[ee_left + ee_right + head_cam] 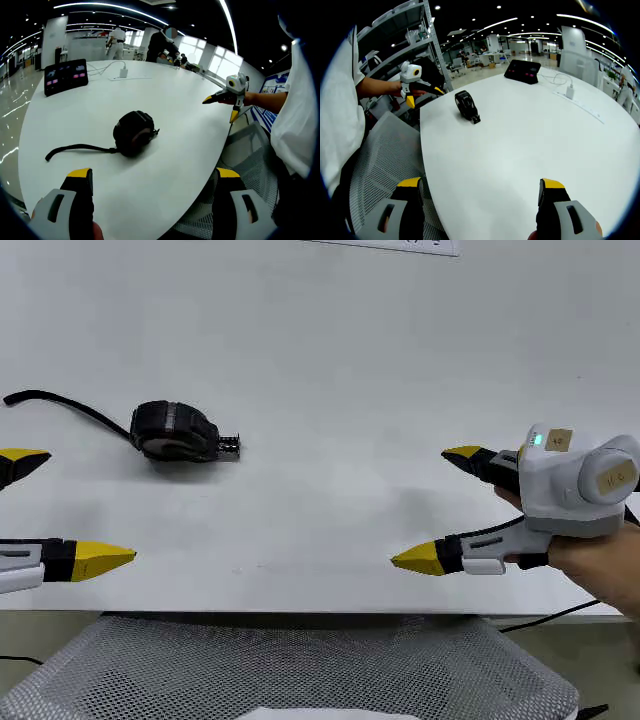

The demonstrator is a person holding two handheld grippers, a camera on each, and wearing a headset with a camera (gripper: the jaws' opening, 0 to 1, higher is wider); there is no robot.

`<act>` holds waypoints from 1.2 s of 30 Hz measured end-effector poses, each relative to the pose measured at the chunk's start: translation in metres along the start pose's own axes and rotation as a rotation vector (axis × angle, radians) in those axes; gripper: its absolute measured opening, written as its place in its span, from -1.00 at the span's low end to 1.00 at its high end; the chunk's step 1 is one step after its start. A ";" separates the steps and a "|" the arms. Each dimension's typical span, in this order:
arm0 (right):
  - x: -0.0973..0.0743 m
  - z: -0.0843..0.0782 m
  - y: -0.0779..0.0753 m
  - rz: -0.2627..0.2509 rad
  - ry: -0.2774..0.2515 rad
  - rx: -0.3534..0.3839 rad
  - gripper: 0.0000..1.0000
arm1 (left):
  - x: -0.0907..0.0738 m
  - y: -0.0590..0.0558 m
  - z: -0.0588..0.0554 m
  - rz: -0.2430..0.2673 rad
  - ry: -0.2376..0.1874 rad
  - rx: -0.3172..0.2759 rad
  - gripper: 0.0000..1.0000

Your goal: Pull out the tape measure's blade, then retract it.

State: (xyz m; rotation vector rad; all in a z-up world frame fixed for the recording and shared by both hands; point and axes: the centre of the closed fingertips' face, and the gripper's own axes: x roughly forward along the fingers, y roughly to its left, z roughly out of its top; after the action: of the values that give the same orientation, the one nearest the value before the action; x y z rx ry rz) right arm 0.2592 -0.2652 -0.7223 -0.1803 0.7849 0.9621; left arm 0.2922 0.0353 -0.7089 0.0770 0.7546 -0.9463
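Observation:
A black tape measure lies on the white table at the left, its black wrist strap trailing left and its blade tip at its right end. My left gripper stands open at the left edge, just short of the tape measure, nothing between its yellow-tipped fingers. My right gripper is open at the right, well apart from the tape measure. The left gripper view holds the right gripper. The right gripper view holds the left gripper.
A grey mesh chair sits below the table's near edge. At the table's far side lie a dark tablet and a white charger with cable. People stand in the background; metal shelving rises beside the bench.

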 end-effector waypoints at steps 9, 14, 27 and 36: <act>0.001 0.002 0.001 0.004 -0.012 0.008 0.91 | 0.000 0.002 -0.001 -0.002 0.003 -0.001 0.95; 0.001 0.002 0.000 0.005 -0.012 0.010 0.91 | 0.001 0.002 -0.001 -0.004 0.003 -0.002 0.95; 0.003 0.003 -0.002 0.010 -0.009 0.012 0.77 | 0.002 0.000 -0.004 -0.023 0.021 0.005 0.75; 0.009 0.004 -0.010 0.003 -0.004 0.012 0.80 | 0.003 0.006 0.000 -0.018 0.025 0.019 0.69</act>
State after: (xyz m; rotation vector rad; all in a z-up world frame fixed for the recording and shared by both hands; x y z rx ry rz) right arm 0.2719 -0.2630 -0.7272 -0.1667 0.7868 0.9600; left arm 0.2978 0.0369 -0.7127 0.0988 0.7706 -0.9712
